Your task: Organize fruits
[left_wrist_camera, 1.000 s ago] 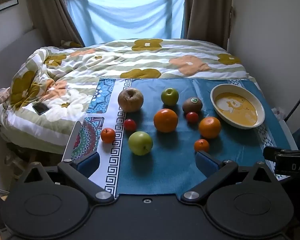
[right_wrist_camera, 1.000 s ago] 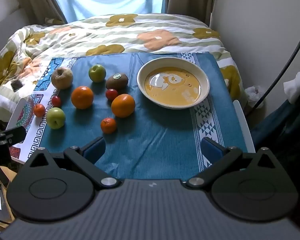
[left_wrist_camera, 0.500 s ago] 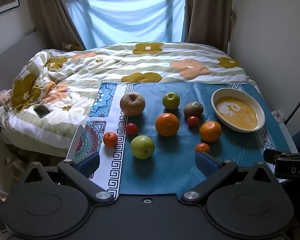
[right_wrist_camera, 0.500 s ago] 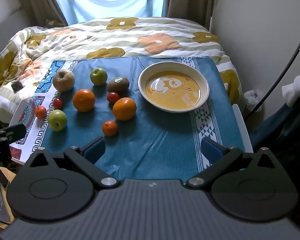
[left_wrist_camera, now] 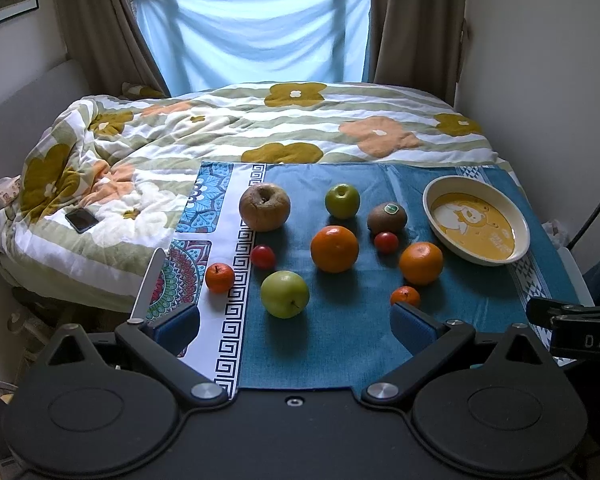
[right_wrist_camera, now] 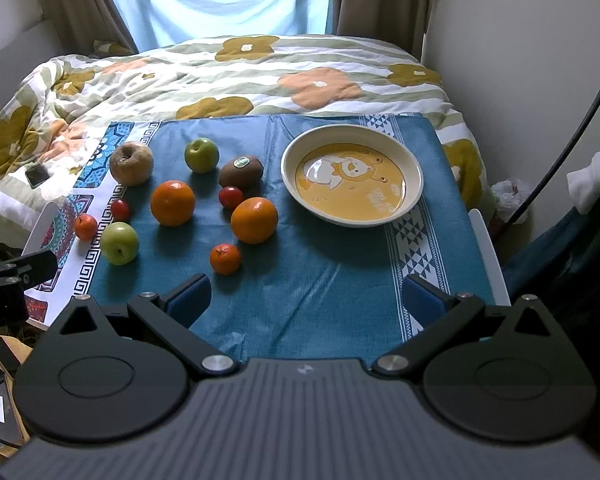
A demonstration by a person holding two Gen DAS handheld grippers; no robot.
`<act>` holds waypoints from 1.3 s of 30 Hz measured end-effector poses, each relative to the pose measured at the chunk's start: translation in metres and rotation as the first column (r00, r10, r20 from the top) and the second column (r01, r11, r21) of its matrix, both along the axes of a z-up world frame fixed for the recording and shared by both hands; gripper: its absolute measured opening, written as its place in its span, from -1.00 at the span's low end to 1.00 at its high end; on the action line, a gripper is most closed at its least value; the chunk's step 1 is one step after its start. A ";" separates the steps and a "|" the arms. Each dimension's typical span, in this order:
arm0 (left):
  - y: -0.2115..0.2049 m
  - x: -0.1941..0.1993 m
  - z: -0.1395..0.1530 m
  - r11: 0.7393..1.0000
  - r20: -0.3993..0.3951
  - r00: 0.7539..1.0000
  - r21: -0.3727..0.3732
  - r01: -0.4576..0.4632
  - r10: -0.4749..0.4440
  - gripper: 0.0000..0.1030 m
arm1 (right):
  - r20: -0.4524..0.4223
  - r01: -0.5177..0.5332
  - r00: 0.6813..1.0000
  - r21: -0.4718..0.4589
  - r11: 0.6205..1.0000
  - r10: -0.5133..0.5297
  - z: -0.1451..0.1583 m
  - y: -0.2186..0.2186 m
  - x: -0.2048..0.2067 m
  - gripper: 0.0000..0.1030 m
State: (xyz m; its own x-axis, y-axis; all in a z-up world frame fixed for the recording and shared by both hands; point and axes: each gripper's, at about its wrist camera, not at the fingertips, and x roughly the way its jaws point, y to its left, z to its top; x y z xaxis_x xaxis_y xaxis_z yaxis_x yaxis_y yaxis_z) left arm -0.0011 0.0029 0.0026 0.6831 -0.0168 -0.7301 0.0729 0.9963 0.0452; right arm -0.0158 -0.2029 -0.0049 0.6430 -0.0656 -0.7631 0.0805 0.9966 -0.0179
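Note:
Several fruits lie on a blue cloth (left_wrist_camera: pixel 340 340): a brown wrinkled apple (left_wrist_camera: pixel 264 212), two green apples (left_wrist_camera: pixel 284 294) (left_wrist_camera: pixel 342 201), two oranges (left_wrist_camera: pixel 334 248) (left_wrist_camera: pixel 421 263), a kiwi (left_wrist_camera: pixel 387 218), two small tangerines (left_wrist_camera: pixel 219 277) (left_wrist_camera: pixel 405 296) and two small tomatoes (left_wrist_camera: pixel 263 257) (left_wrist_camera: pixel 386 242). An empty yellow bowl (right_wrist_camera: pixel 352 176) stands at the right. My left gripper (left_wrist_camera: pixel 294 326) is open, just short of the near green apple. My right gripper (right_wrist_camera: pixel 306 300) is open over bare cloth, near the tangerine (right_wrist_camera: pixel 225 258).
The cloth covers a small table set against a bed with a flowered quilt (left_wrist_camera: pixel 260 128). A phone (left_wrist_camera: pixel 81 220) lies on the quilt at the left. A wall (left_wrist_camera: pixel 540 60) is close on the right. A dark cable (right_wrist_camera: pixel 560 152) hangs at the right.
Both grippers have tilted up or drawn back a little, so the fruits and bowl sit lower in each view. Nothing on the cloth has moved.

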 end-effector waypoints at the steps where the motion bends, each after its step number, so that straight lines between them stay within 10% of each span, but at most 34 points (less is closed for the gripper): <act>1: 0.000 0.000 0.000 1.000 0.000 1.000 0.000 0.000 0.000 0.99 | 0.000 0.000 1.000 0.001 1.000 0.000 0.000 0.000 0.000 1.00; 39: 0.001 0.007 -0.003 1.000 -0.010 1.000 0.001 0.000 0.000 0.99 | 0.000 -0.002 1.000 0.007 1.000 0.002 -0.001 0.001 0.004 1.00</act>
